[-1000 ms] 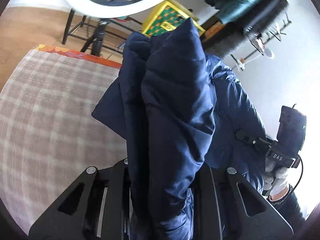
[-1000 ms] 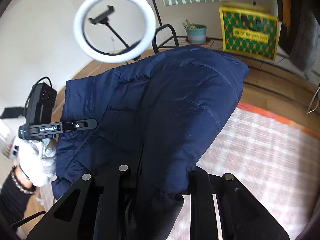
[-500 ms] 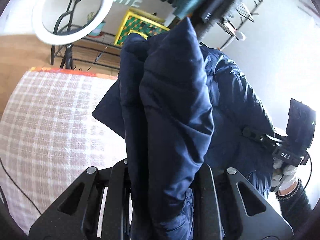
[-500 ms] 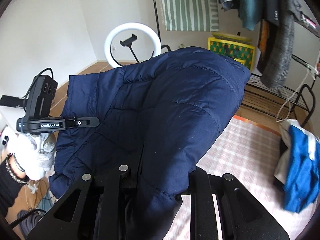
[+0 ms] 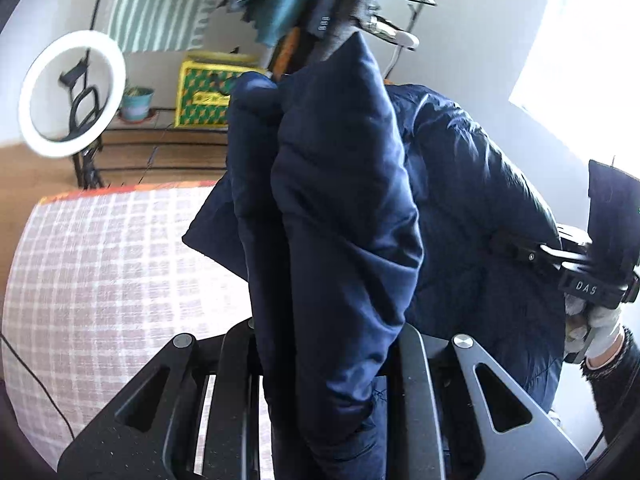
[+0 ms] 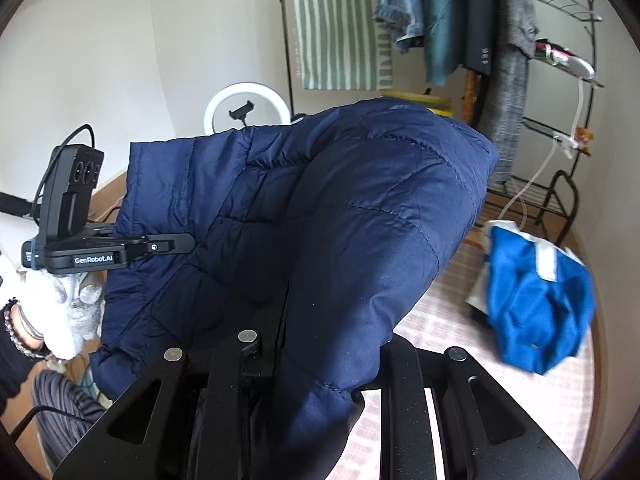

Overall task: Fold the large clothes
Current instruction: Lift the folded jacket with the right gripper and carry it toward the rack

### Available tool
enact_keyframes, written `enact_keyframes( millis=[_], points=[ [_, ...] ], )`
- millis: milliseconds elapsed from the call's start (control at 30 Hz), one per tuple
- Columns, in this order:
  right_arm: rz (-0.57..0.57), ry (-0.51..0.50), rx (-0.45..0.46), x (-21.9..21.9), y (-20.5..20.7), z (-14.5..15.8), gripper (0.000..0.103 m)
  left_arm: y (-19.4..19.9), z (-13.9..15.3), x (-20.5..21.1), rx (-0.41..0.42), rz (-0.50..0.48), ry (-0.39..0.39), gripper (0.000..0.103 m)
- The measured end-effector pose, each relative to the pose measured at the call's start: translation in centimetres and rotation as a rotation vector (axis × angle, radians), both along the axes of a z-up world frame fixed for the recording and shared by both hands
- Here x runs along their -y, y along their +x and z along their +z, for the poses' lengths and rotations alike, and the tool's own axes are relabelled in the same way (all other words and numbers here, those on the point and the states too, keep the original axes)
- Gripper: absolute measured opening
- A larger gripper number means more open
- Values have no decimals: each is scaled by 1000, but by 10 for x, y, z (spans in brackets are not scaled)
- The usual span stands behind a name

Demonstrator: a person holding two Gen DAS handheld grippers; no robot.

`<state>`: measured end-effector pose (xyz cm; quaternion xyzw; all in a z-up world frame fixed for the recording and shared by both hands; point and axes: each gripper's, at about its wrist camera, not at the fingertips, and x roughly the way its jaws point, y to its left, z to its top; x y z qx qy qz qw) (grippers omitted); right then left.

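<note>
At far left of the left wrist view a ring light [image 5: 72,94] stands over a plaid-covered surface [image 5: 100,272]. Mid-frame, the left gripper [image 5: 326,364] is clamped on a bunched fold of the quilted navy puffer jacket [image 5: 340,220], its long axis running straight up the frame. Across the right wrist view, the right gripper [image 6: 320,364] pinches the same padded fabric, draped leftward; only this view shows a blue garment [image 6: 536,296] at right.

One navy puffer jacket [image 6: 320,208], two grippers (left gripper [image 5: 324,360], right gripper [image 6: 316,364]), two gloved hands. Then one ring light [image 5: 72,94], one blue garment [image 6: 536,300] on the checked cloth, one yellow crate [image 5: 204,96], one potted plant [image 5: 136,102], one striped towel [image 6: 340,28].
</note>
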<state>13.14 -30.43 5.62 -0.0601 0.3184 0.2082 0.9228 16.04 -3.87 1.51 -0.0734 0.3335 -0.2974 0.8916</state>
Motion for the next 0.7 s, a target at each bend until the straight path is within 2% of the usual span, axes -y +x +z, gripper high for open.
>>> enact_keyframes(
  millis=[267, 700],
  points=[
    [-64, -29, 50, 60, -49, 17, 20, -22, 17, 75, 50, -89, 37, 19],
    [-197, -97, 104, 157, -80, 44, 20, -30, 37, 203, 66, -227, 38, 19]
  ],
)
